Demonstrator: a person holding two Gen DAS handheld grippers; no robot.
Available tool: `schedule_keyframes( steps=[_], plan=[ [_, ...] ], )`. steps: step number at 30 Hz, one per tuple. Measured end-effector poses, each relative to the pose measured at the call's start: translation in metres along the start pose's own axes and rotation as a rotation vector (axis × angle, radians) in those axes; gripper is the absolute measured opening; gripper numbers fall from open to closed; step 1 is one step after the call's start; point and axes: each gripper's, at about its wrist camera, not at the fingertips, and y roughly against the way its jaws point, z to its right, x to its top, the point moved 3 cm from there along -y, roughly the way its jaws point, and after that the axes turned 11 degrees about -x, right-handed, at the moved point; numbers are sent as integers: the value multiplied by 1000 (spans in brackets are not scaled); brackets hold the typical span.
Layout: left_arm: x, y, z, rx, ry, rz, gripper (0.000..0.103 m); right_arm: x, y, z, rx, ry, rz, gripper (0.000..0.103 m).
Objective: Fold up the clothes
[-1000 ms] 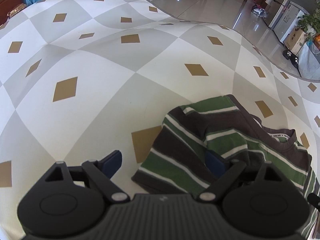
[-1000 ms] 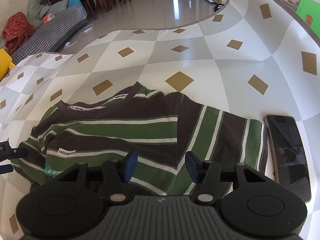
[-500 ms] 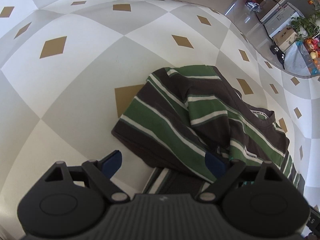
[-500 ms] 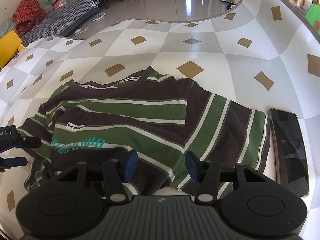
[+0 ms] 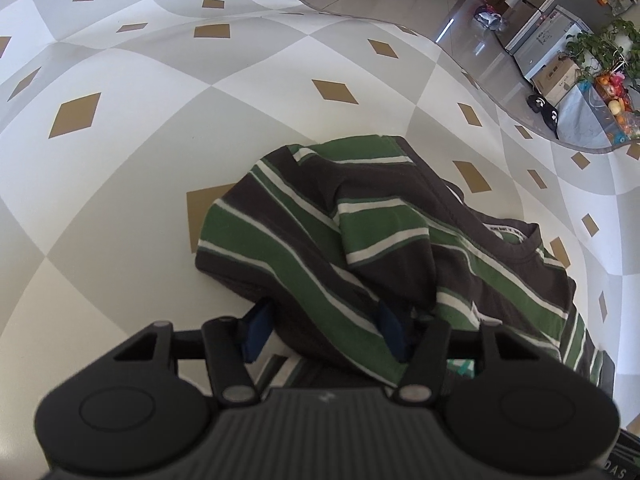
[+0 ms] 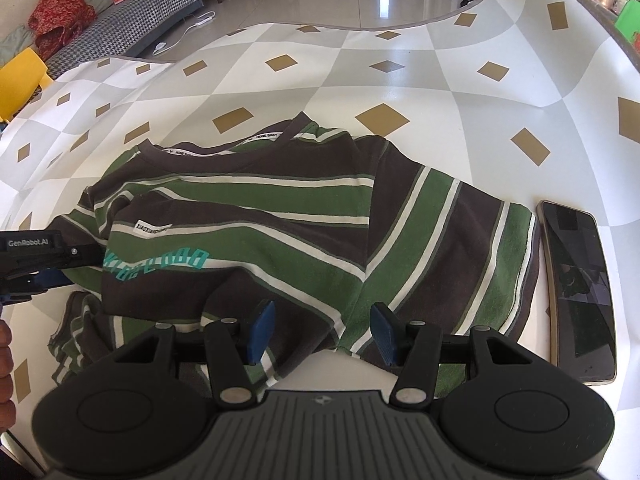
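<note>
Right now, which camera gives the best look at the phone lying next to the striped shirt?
The right wrist view. There the phone lies whole, screen up, on the tablecloth just beside the striped shirt, at its right edge. In the left wrist view the bunched shirt fills that side, and the phone cannot be made out.

A phone [image 6: 578,280] (screen dark) lies on the tablecloth [image 6: 400,80].

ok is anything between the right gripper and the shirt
Nothing visible. The right gripper sits open right at the striped shirt's near hem, with fabric between its fingers. The phone lies off to the shirt's right side.
</note>
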Motion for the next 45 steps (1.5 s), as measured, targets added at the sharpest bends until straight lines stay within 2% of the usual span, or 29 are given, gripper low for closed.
schedule_keyframes(
  steps=[2, 5, 8, 12, 18, 23, 29, 30, 32, 34, 37, 40, 45],
  plan=[
    [-1, -2, 2, 5, -16, -1, 33, -1, 8, -6, 24, 19, 14, 51],
    [-3, -2, 4, 15, -38, 1, 30, -5, 20, -20, 77, 65, 40, 51],
    [-3, -1, 5, 23, -47, -5, 30, -12, 29, -41, 169, 135, 46, 51],
    [-5, 0, 4, 25, -51, -2, 30, -24, 32, -72, 227, 253, 64, 51],
    [-5, 0, 5, 22, -57, 1, 33, -33, 30, -98, 253, 335, 78, 51],
    [-7, -2, 10, 8, -66, 2, 46, -34, 28, -113, 285, 369, 85, 51],
    [-6, -5, 12, 8, -80, 10, 44, -40, 22, -130, 279, 427, 101, 51],
    [-6, -6, 13, 10, -86, 13, 42, -41, 19, -132, 274, 429, 98, 47],
    [-6, -6, 14, 12, -95, 17, 31, -44, 14, -136, 266, 435, 94, 37],
    [-7, -7, 15, 18, -100, 19, 22, -44, 14, -138, 244, 448, 103, 19],
    [-7, -6, 12, 27, -93, 26, 14, -41, 14, -135, 255, 426, 101, 9],
    [-6, -5, 10, 41, -89, 34, 11, -41, 20, -132, 262, 432, 129, 5],
    [-2, -2, 8, 60, -93, 48, 11, -39, 36, -119, 276, 412, 169, 4]
  ],
)
